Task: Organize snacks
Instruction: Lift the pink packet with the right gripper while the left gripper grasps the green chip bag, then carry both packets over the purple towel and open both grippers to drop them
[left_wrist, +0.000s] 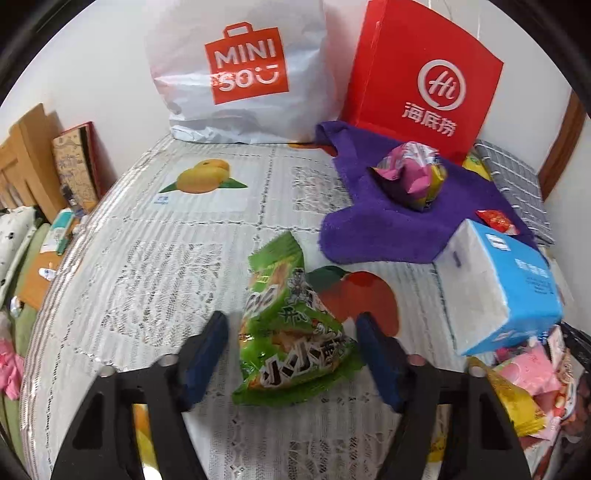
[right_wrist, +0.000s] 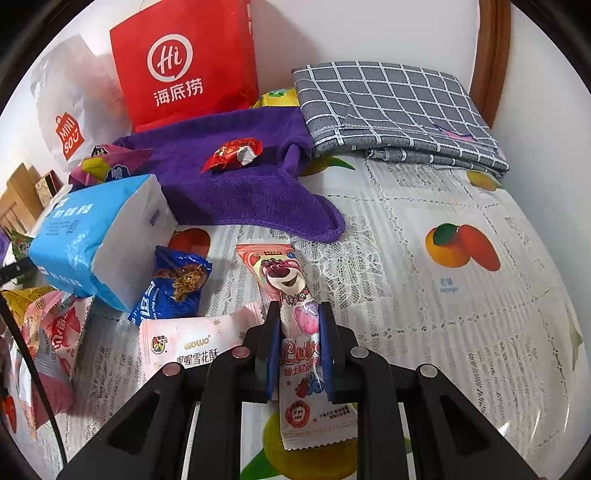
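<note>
A green snack packet (left_wrist: 291, 325) lies on the lace tablecloth (left_wrist: 147, 266) between the fingers of my left gripper (left_wrist: 291, 321). A gap shows beside its left pad, so this gripper is open. My right gripper (right_wrist: 299, 308) is shut on a long pink bear-print candy packet (right_wrist: 284, 277), gripped at its middle, which points away along the cloth. A pink and yellow wrapped snack (left_wrist: 410, 177) and a red candy (right_wrist: 232, 153) rest on a purple towel (right_wrist: 236, 184). A blue snack packet (right_wrist: 173, 284) and a pale pink packet (right_wrist: 192, 343) lie left of my right gripper.
A blue and white tissue pack (left_wrist: 498, 288) sits by the towel. More snacks are heaped at the near right (left_wrist: 524, 387). A white shopping bag (left_wrist: 243, 66) and a red paper bag (left_wrist: 424, 74) stand against the wall. A folded grey checked cloth (right_wrist: 399, 110) lies at the back.
</note>
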